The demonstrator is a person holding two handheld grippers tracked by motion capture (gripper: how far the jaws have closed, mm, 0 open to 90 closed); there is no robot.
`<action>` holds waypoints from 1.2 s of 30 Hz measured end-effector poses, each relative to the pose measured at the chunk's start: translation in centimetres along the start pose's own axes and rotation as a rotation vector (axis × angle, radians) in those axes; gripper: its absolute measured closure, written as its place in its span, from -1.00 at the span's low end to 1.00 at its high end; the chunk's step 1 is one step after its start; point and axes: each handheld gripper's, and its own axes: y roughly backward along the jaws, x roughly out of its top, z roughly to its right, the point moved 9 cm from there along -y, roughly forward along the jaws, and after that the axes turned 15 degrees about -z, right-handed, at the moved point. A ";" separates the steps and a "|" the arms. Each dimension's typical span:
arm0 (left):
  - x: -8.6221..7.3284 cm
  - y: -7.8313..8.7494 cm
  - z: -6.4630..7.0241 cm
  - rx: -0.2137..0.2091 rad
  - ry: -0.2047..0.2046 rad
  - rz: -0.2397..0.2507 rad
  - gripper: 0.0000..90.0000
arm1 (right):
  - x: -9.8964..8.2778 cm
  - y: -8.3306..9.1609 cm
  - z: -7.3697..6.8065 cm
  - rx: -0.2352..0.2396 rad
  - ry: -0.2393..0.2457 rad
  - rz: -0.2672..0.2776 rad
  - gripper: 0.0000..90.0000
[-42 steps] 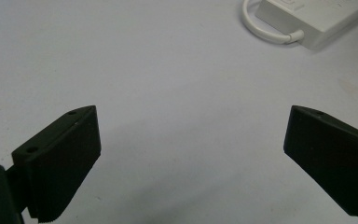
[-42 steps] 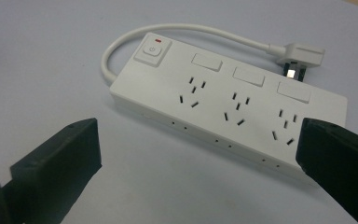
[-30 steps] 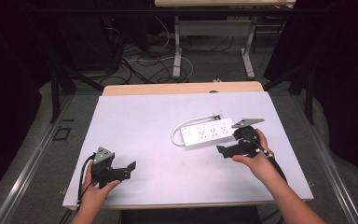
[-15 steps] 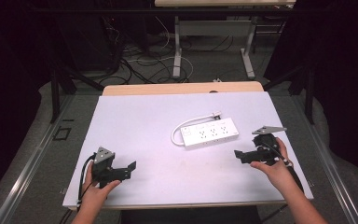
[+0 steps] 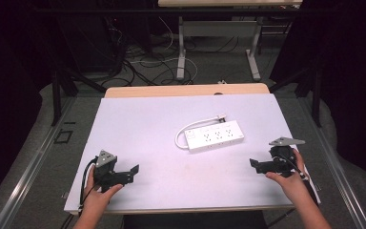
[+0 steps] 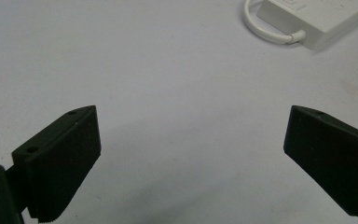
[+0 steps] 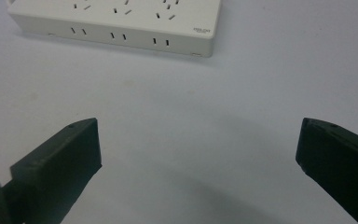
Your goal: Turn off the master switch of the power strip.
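A white power strip (image 5: 214, 136) with a short looped cord (image 5: 180, 137) lies flat near the middle of the white table (image 5: 147, 129). My left gripper (image 5: 133, 170) rests at the front left, open and holding nothing. Its view has the strip's cord end (image 6: 307, 21) far off at the upper right. At the front right my right gripper (image 5: 253, 164) is open too, with nothing between its jaws. The strip's socket face (image 7: 116, 21) lies ahead of those jaws, apart from them.
Beyond the white table stands a wooden table edge (image 5: 186, 90). Cables (image 5: 138, 62) and metal desk legs (image 5: 181, 52) crowd the floor behind. A person's hands (image 5: 290, 183) hold both grippers near the front edge.
The right gripper has drawn back from the power strip toward the front right of the table. The strip stays where it lay. The left gripper has not moved.
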 end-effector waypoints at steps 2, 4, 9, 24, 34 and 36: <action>0.0 0.0 0.0 0.001 0.000 0.000 -0.92 | -0.4 -0.1 0.3 -0.007 -0.016 -0.002 -1.00; 0.0 0.0 0.0 0.001 -0.002 0.002 -0.92 | -0.8 -0.1 0.6 -0.011 -0.022 0.001 -1.00; 0.0 0.0 0.0 0.002 0.001 0.006 -0.92 | -1.5 -0.2 1.3 -0.012 -0.043 0.025 -0.98; -0.1 0.1 0.0 -0.005 0.003 -0.005 -0.92 | -3.8 -0.5 2.9 -0.031 -0.116 0.077 -0.97; 0.0 0.1 -0.1 -0.001 0.001 0.000 -0.92 | -4.5 -1.3 3.3 -0.054 -0.139 0.069 -0.97; 0.0 0.1 -0.1 -0.002 0.002 0.000 -0.92 | -4.5 -1.4 3.2 -0.049 -0.140 0.072 -0.97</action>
